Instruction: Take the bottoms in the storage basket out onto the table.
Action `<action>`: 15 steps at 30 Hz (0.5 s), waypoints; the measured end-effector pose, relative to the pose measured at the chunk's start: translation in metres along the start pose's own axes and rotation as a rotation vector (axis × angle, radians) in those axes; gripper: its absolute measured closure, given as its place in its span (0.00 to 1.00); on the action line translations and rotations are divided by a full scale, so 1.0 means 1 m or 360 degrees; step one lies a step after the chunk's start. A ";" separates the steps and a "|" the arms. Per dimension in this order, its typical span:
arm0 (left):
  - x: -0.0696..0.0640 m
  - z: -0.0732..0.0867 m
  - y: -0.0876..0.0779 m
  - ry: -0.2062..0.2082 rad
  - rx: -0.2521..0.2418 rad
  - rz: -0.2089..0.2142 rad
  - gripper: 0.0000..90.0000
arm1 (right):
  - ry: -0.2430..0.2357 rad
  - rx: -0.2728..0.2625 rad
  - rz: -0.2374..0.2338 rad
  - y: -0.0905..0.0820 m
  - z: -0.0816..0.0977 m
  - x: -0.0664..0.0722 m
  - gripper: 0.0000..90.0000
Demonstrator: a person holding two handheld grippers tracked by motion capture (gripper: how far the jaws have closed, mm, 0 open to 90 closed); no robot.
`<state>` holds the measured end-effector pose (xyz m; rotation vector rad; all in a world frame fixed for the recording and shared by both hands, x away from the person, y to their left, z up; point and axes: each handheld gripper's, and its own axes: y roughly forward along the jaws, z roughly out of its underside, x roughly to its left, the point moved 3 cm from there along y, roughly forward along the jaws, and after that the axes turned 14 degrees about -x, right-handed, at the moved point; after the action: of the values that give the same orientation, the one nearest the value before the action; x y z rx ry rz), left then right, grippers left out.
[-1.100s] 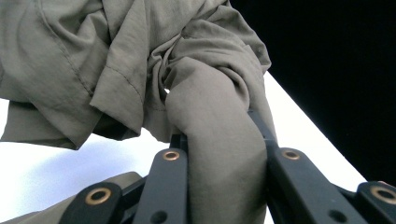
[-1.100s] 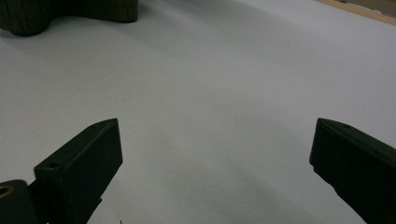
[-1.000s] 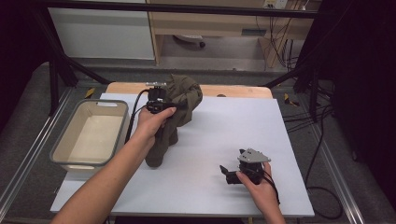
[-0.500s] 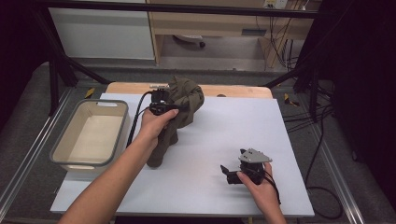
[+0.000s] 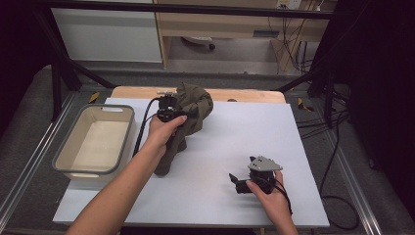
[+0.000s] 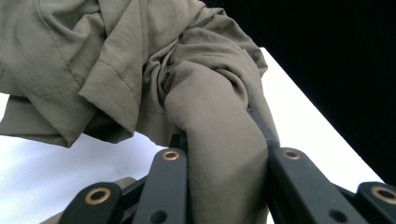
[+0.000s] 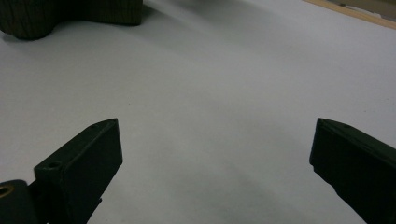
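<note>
Left gripper (image 5: 171, 108) is clamped on a fold of the olive cloth (image 5: 192, 111), lifting its upper part off the white table (image 5: 235, 132) at about 11 o'clock from centre; the lower end of the cloth trails onto the table towards 7 o'clock. In the left gripper view the fabric is pinched tight between both jaws. Right gripper (image 5: 238, 182) rests at 5 o'clock, jaws spread wide, holding nothing. Bin (image 5: 64, 155) at 9 o'clock.

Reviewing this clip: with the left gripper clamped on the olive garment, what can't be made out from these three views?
- Left gripper pads: wrapped by the olive garment in its own view.
- What kind of garment: bunched, and partly behind the left hand in the high view.
- Bin floor near its front wall: hidden by that wall.
</note>
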<state>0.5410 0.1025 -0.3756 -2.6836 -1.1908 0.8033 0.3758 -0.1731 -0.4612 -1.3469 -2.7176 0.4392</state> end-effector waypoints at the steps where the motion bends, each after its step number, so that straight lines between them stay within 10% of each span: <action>1: 0.000 0.000 0.000 0.0000 0.0002 -0.0001 0.82 | 0.0002 -0.0001 0.0000 0.000 0.000 0.000 0.04; 15: -0.002 0.009 0.010 0.0011 0.0042 -0.0002 0.82 | 0.0005 -0.0011 0.0003 -0.002 0.000 -0.001 0.04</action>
<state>0.5420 0.0931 -0.3851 -2.6620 -1.1723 0.8032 0.3755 -0.1750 -0.4602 -1.3507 -2.7178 0.4279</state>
